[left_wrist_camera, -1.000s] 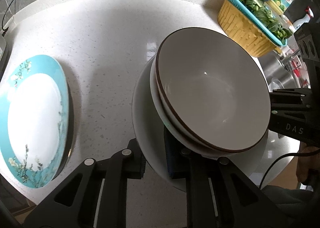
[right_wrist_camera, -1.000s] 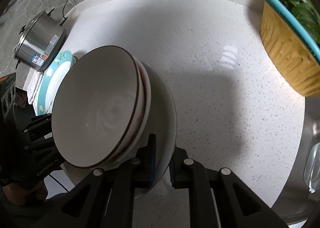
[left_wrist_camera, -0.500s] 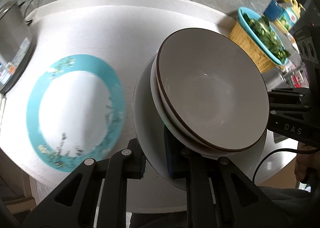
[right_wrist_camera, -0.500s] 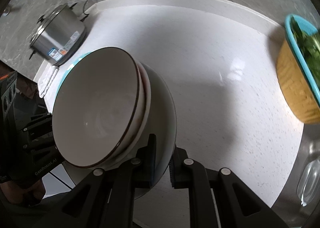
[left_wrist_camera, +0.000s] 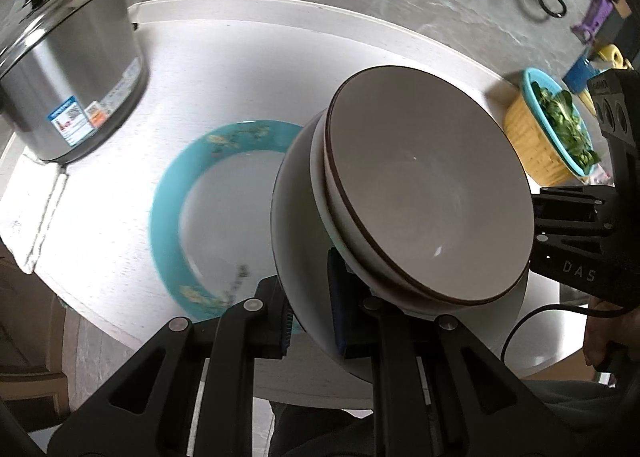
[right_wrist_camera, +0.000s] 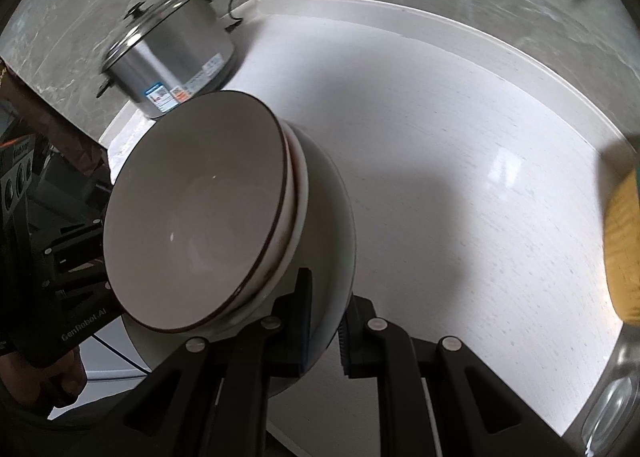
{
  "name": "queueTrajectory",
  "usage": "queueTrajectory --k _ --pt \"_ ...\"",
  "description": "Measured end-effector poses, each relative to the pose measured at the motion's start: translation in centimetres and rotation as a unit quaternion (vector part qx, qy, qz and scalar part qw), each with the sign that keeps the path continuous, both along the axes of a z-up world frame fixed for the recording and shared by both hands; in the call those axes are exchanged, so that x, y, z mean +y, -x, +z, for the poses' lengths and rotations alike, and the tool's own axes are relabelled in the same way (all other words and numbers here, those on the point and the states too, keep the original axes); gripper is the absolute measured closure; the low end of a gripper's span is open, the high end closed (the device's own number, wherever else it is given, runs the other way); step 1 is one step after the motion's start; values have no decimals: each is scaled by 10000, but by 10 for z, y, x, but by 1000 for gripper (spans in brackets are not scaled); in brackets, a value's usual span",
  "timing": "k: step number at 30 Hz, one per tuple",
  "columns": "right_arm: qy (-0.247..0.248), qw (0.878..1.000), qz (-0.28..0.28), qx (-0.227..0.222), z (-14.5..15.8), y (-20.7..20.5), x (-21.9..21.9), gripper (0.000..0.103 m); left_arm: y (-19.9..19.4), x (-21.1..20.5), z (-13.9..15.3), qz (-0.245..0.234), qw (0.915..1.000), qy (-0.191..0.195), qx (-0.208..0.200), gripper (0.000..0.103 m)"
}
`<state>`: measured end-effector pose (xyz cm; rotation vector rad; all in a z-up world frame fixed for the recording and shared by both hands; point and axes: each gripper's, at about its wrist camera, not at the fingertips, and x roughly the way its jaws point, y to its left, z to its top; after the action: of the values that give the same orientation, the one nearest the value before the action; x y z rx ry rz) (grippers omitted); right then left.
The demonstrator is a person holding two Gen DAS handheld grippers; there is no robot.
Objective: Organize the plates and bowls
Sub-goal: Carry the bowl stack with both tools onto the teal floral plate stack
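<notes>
1. While held off the counter, white plate (left_wrist_camera: 298,225) carries two nested bowls: top bowl (left_wrist_camera: 424,193), grey-beige inside w/ dark brown rim, sits in a lower bowl (left_wrist_camera: 322,193) of which only a pale edge shows. Stack tilted in both views.
2. Left gripper (left_wrist_camera: 308,313): jaws narrow, pinching near edge of white plate, one pad under, one over the rim. Blue pad faces visible at the contact.
3. Right gripper (right_wrist_camera: 326,321): same state, jaws narrow, clamped on opposite edge of that plate (right_wrist_camera: 340,233); top bowl (right_wrist_camera: 196,213) fills left-centre of the right wrist view.
4. Each gripper shows in the other's cam: right unit as black body at right edge of left view, left unit as black body at left edge of right view, w/ part of a hand (right_wrist_camera: 60,373) below it.
5. Teal-rimmed plate (left_wrist_camera: 172,217), white centre, floral print, lies flat on counter, below & left of the held stack in left view; partly hidden by it. Blurred.
6. Countertop (right_wrist_camera: 460,161): white speckled, raised curved back edge, grey marbled wall behind.
7. Steel pot (left_wrist_camera: 68,89) w/ lid & labels, far left on counter, standing on a white cloth (left_wrist_camera: 44,209); cord runs behind it.
8. Yellow basket (left_wrist_camera: 532,145) w/ teal rim, leafy greens inside, far right on counter, well apart from the plates.
</notes>
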<state>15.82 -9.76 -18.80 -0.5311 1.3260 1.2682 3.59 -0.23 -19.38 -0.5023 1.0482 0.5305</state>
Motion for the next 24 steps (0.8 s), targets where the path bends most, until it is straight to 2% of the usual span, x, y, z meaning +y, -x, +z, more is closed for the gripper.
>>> queueTrajectory --k 8,24 --pt "-20 10000 57 65 -8 21 42 89 20 51 -10 39 10000 -55 69 90" --pt "373 9990 -233 122 -49 46 84 89 17 111 -66 -351 9992 38 189 90"
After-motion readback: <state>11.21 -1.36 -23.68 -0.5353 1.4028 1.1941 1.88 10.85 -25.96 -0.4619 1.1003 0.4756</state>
